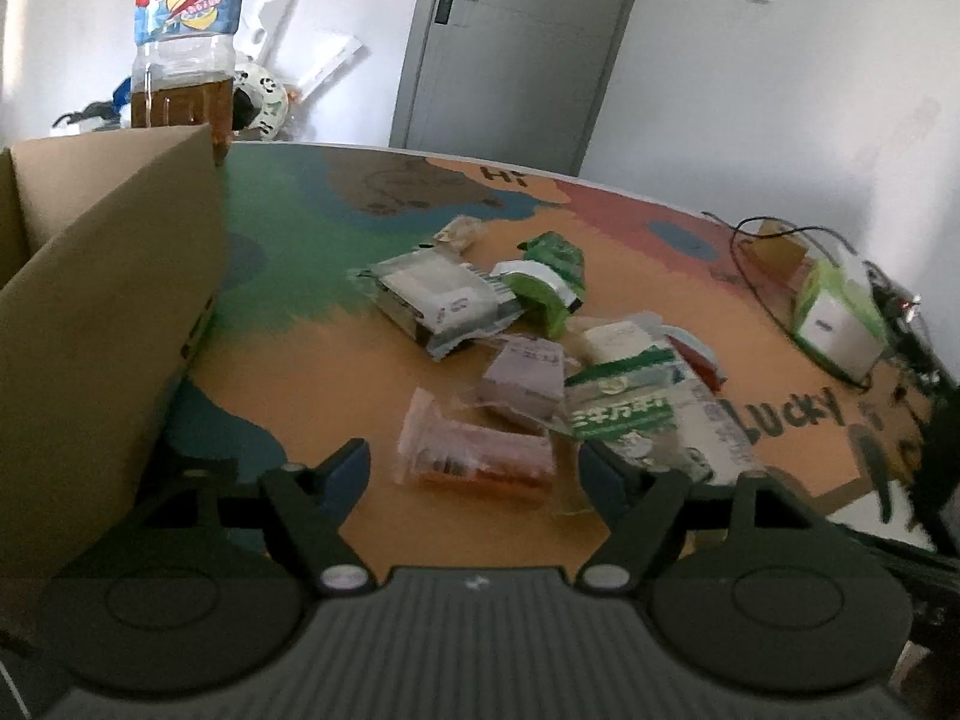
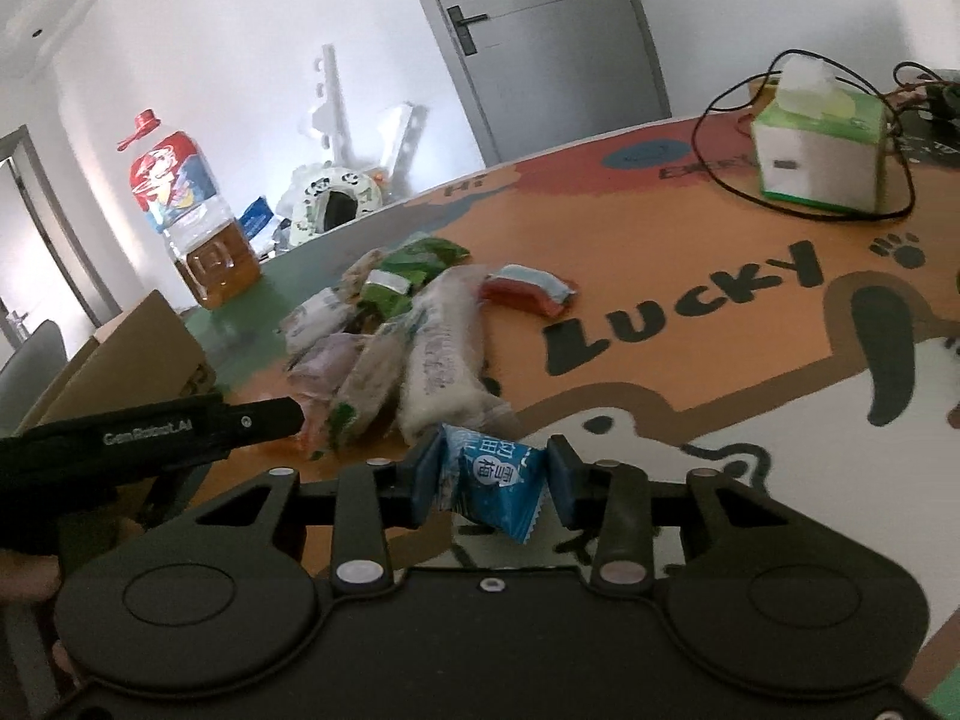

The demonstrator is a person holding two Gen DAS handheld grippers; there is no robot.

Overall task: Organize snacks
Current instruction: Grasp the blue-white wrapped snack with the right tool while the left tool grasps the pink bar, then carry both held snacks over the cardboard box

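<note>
The cardboard box (image 1: 102, 312) is cut off at the left edge; snack labels blur – the heap of snack packets (image 1: 522, 354) lies mid-worktop (image 1: 336, 360) (cartoon-printed); left tongs (image 1: 474, 468) gape wide before an orange packet (image 1: 480, 450); right tongs (image 2: 495, 474) pinch a blue candy packet (image 2: 498, 480); grey door (image 1: 516, 42) behind.

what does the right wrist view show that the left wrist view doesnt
Only the right wrist view shows the blue candy packet pinched in the right gripper, and the bottle's red cap. Only the left wrist view shows the open left gripper near the orange snack pack. Both show the snack pile, cardboard box, tissue box and door.
</note>
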